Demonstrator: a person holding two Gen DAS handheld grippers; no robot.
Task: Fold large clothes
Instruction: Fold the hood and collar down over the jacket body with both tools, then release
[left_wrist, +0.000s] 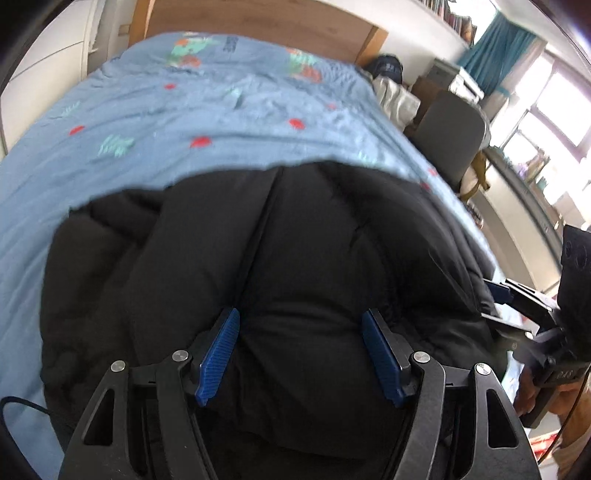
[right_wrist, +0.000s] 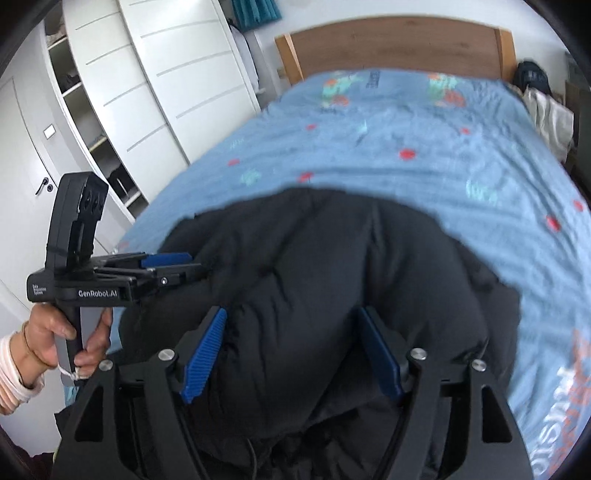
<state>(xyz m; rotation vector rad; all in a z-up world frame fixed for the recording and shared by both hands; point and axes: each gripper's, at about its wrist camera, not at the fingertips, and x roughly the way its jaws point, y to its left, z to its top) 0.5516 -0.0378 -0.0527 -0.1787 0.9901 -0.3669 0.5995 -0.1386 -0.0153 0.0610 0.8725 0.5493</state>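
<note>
While the black padded coat (left_wrist: 280, 295) lies bunched at the near end of the bed (left_wrist: 184, 122), seemingly folded over once, both the left gripper (left_wrist: 300, 354) and right gripper (right_wrist: 291, 354) hover released above it; tidier folds remain.

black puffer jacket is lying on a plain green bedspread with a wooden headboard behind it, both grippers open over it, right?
Not quite: the bedspread is light blue with red and teal prints, as the right wrist view shows. The rest holds: the black puffer jacket lies on it, wooden headboard behind, left gripper and right gripper open.
</note>
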